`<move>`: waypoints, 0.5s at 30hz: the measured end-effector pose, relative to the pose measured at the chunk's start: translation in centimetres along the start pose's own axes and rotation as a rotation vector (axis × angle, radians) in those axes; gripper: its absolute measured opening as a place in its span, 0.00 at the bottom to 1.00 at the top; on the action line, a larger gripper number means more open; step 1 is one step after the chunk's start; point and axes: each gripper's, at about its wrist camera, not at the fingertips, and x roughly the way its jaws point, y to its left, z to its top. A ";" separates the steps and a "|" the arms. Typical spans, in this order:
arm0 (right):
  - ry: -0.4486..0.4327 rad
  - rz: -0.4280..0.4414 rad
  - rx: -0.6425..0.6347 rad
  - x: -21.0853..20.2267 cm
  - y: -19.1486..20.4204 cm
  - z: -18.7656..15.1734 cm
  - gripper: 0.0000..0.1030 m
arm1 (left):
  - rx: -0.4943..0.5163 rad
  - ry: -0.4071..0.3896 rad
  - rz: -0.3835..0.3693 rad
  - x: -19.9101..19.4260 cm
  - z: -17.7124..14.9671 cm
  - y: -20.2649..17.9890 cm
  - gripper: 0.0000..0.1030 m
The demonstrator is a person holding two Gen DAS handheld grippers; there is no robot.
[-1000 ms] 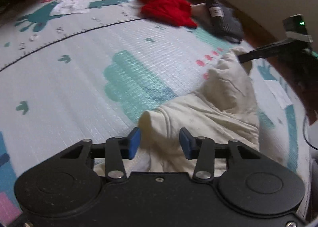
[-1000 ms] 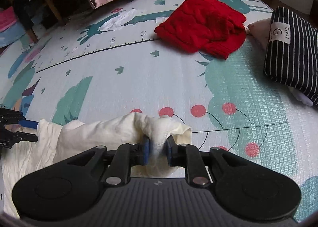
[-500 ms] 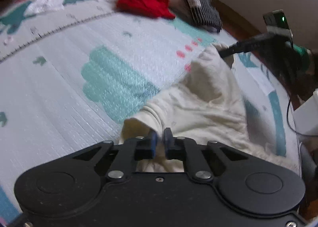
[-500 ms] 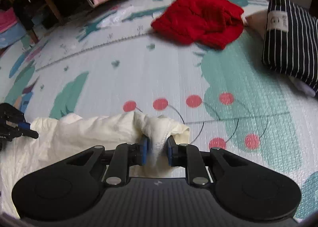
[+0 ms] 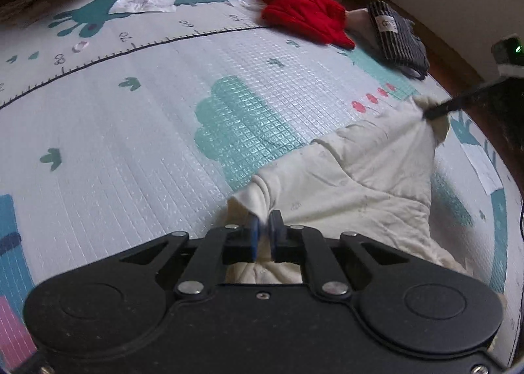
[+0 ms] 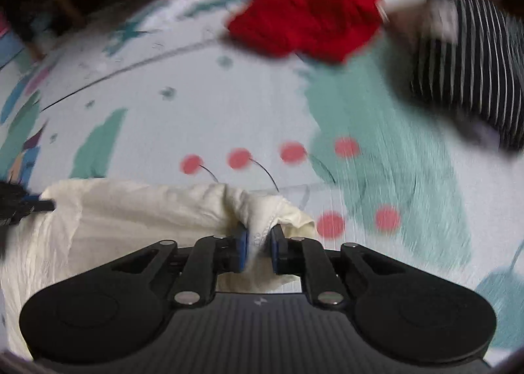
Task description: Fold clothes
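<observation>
The left gripper pinches one corner of the cream garment, stretched across the play mat; the right gripper clamps the opposite corner (right view blurred). Beyond lie a red sweater and striped garment.

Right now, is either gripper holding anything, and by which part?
Both hold the cream garment: left gripper pinches one edge fold, right gripper pinches a bunched corner at the opposite end.
</observation>
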 end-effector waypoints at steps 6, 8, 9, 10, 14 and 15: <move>-0.046 0.033 0.023 -1.2 -1.6 0.1 0.55 | 0.001 0.001 0.034 0.2 0.0 -0.6 0.05; -0.104 -0.032 -0.008 -2.9 -2.1 -0.1 0.64 | -0.002 0.001 0.040 0.1 0.0 -0.6 0.05; -0.133 -0.072 -0.031 -3.6 -2.2 -0.3 0.64 | -0.006 0.000 0.044 0.1 0.0 -0.6 0.05; -0.162 -0.111 -0.053 -4.3 -2.2 -0.6 0.64 | -0.009 -0.001 0.048 0.2 0.0 -0.6 0.05; -0.355 -0.203 -0.310 -6.6 2.6 -3.6 0.56 | -0.013 0.001 0.058 0.2 0.0 -0.8 0.05; -0.355 -0.142 -0.399 -6.3 4.9 -4.8 0.43 | -0.015 0.003 0.060 0.2 0.0 -0.8 0.05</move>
